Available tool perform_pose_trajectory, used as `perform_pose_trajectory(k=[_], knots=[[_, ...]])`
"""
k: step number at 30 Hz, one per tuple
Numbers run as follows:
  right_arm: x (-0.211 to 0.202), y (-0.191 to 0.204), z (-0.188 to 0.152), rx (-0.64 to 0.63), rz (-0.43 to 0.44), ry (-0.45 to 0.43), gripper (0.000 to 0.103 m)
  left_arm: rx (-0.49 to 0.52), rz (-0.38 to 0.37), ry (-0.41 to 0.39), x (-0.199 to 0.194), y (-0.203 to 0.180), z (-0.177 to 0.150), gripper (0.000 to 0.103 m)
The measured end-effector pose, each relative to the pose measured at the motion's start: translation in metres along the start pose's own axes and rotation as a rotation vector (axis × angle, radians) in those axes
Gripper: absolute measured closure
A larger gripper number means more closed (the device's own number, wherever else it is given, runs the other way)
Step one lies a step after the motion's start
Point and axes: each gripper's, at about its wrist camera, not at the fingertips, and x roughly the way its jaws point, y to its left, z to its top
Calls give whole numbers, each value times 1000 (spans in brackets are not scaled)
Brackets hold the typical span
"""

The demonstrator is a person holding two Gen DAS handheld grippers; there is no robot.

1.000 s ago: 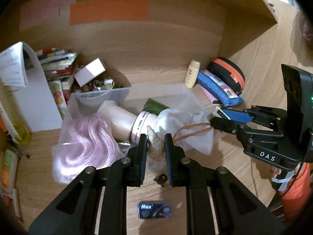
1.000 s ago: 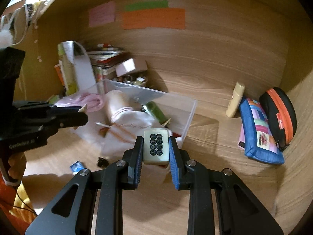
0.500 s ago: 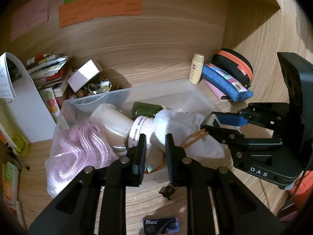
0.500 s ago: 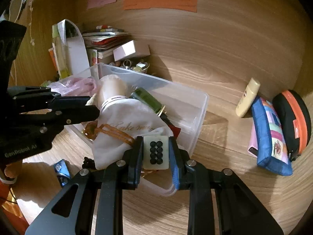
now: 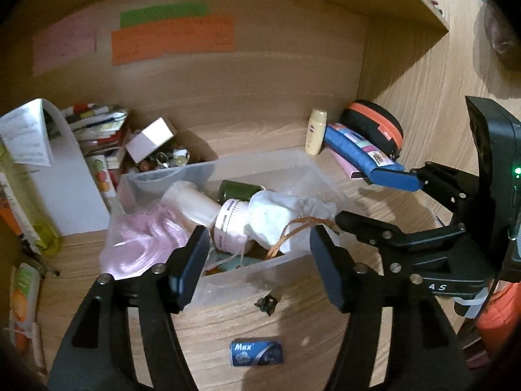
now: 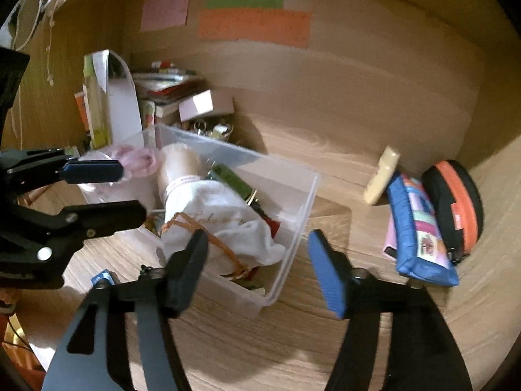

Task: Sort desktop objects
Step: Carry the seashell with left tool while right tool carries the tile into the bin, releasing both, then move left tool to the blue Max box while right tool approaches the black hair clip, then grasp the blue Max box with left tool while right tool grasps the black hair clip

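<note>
bin: clear plastic bin (image 5: 228, 169) on the wooden desk (image 5: 221, 322), crowded to the rim; seen also from the right wrist (image 6: 293, 202)
bin contents: white drawstring pouch (image 5: 283, 215) with a brown cord, lying on top; pink-banded jar (image 5: 228, 224) touching it; cream cylinder (image 5: 192, 202); dark green bottle (image 5: 234, 189) toward the back; pink coiled item in a clear bag (image 5: 146, 238) spilling over the left rim
left tool: left tool (image 5: 260, 264) spread wide with nothing between its fingers; hovers at the near wall of the bin
right tool: right tool (image 6: 257, 267) spread wide, likewise holding nothing; poised over the bin's near right corner; in the left wrist view it comes in from the right (image 5: 374, 198), one blue pad and one black
desk, near side: small black clip (image 5: 267, 301) just outside the bin; blue packet marked "max" (image 5: 255, 352) nearer the camera
desk, right: cream tube (image 6: 381, 176) leaning by the back wall; blue pouch (image 6: 420, 228) beside it; black and orange case (image 6: 456, 202) touching the pouch
desk, left rear: stacked books (image 5: 97, 130); small white box (image 5: 149, 138); white file holder (image 5: 62, 176)
back wall: pink, green and orange paper notes (image 5: 172, 39)
</note>
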Motion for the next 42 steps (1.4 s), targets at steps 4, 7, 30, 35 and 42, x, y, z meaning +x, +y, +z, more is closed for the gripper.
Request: perform_pose_trajectory(k=[4, 7, 30, 35, 42], knots=[[-12, 6, -5, -12, -18, -6, 27, -1, 24, -21, -13, 4, -7, 24], [-20, 15, -9, -38, -24, -7, 26, 0, 45, -18, -20, 8, -14, 20], [-14, 53, -46, -111, 50, 96, 21, 102, 12, 276, 19, 0, -91, 12], [-11, 49, -50, -80, 65, 123, 23, 111, -20, 329, 31, -4, -92, 33], [6, 59, -48, -68, 138, 169, 36, 96, -23, 293, 27, 3, -93, 54]])
